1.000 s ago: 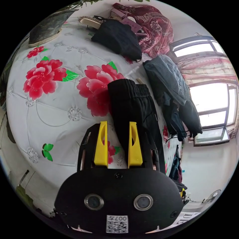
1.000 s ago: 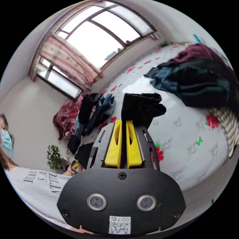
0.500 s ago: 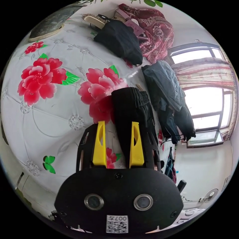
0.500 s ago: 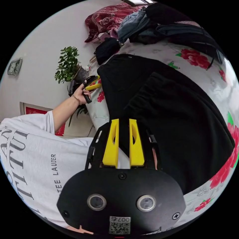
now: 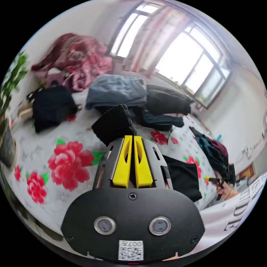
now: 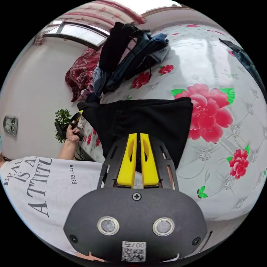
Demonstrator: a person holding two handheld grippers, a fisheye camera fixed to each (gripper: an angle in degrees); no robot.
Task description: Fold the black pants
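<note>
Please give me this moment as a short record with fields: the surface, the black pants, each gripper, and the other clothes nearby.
surface: bed with a white cover printed with red flowers
black pants: stretched flat across the bed between the two grippers
left gripper: jaws closed on a bunched end of the pants
right gripper: jaws closed on the pants' near edge
other clothes: dark pile near the window, red cloth by the wall
</note>
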